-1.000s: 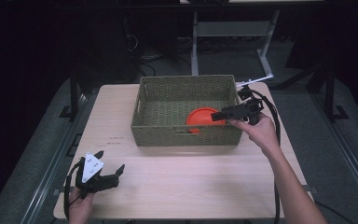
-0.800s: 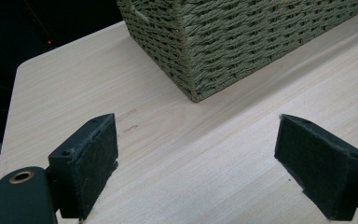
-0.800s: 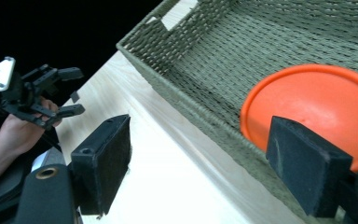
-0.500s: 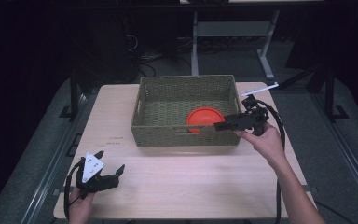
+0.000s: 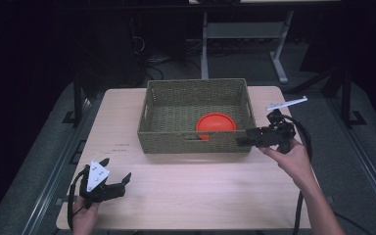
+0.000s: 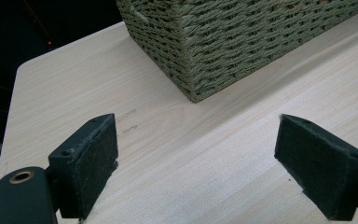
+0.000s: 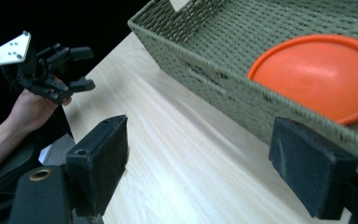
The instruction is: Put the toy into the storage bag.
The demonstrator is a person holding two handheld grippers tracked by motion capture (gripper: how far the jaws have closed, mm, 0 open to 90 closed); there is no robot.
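Orange bowl (image 5: 216,123) in woven basket (image 5: 194,142), just beyond the released, empty right hand-held gripper (image 5: 241,140).

The woven basket (image 5: 196,142) sits in the far middle of the wooden table (image 5: 205,191) and is the big thing in the way. Its walls stand up all around, so a gripper can only get inside from the top. An orange bowl (image 5: 216,122) lies in the near right part of the basket; the far and left parts of its floor are bare. The right gripper (image 5: 241,139) hangs just beside the basket's near right corner. The left gripper (image 5: 115,178) is at the near left corner of the table, well apart from the basket. The wide near strip of the table between them is bare wood. There is also bare table to the left of the basket.
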